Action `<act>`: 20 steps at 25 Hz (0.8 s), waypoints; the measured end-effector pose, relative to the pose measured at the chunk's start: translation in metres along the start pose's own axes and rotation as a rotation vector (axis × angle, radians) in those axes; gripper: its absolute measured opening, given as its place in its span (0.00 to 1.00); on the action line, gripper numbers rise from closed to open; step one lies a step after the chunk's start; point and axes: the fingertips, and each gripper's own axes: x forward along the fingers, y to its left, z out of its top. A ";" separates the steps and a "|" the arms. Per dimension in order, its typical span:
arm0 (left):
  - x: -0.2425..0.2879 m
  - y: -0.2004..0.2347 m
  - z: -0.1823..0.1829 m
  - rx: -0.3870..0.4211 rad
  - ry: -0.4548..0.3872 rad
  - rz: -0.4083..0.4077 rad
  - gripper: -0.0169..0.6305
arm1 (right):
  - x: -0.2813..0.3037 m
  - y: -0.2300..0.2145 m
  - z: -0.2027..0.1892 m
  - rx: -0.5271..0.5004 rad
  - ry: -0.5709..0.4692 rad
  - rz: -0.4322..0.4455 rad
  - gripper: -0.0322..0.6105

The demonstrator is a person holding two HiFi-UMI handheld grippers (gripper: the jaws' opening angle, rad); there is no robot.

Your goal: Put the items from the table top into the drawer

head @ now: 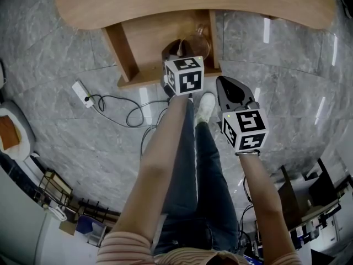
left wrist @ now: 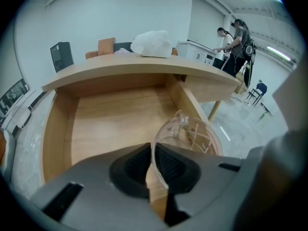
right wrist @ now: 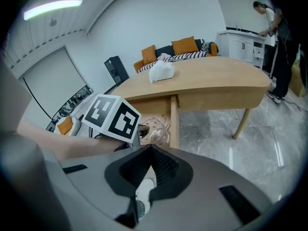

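A clear glass container point(head: 197, 42) hangs over the open wooden drawer point(head: 144, 37) under the table top point(head: 193, 1). My left gripper point(head: 177, 49) is shut on its thin rim. In the left gripper view the rim runs between the dark pads point(left wrist: 137, 163) of the left gripper point(left wrist: 153, 150), and the container's bowl point(left wrist: 192, 131) is at the right side of the drawer point(left wrist: 110, 119). A white bag point(left wrist: 153, 43) lies on the table top point(left wrist: 144, 65). My right gripper point(head: 223, 81) hovers right of the drawer, shut and empty point(right wrist: 151, 150).
A power strip with a coiled cable point(head: 84, 93) lies on the marble floor, left of the drawer. The person's white shoe point(head: 207, 105) stands just below the drawer front. People point(left wrist: 233, 40) stand at a counter far behind the table. A sofa point(right wrist: 178, 47) is behind the table.
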 end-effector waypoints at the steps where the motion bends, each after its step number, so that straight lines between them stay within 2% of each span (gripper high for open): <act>1: 0.000 0.000 0.000 0.001 0.004 -0.001 0.08 | 0.000 0.000 0.000 0.000 0.001 0.001 0.06; 11: 0.001 -0.004 -0.008 -0.010 0.030 -0.001 0.08 | -0.001 -0.004 -0.001 0.001 0.006 -0.002 0.06; 16: 0.000 -0.005 -0.008 -0.047 0.029 -0.024 0.08 | -0.003 -0.002 -0.002 0.002 0.006 -0.003 0.06; 19: 0.000 -0.005 -0.008 -0.041 0.035 -0.038 0.08 | -0.005 -0.002 0.000 0.000 0.001 -0.004 0.06; 20: 0.000 -0.006 -0.007 -0.037 0.037 -0.041 0.11 | -0.005 -0.002 0.001 0.000 -0.001 -0.005 0.06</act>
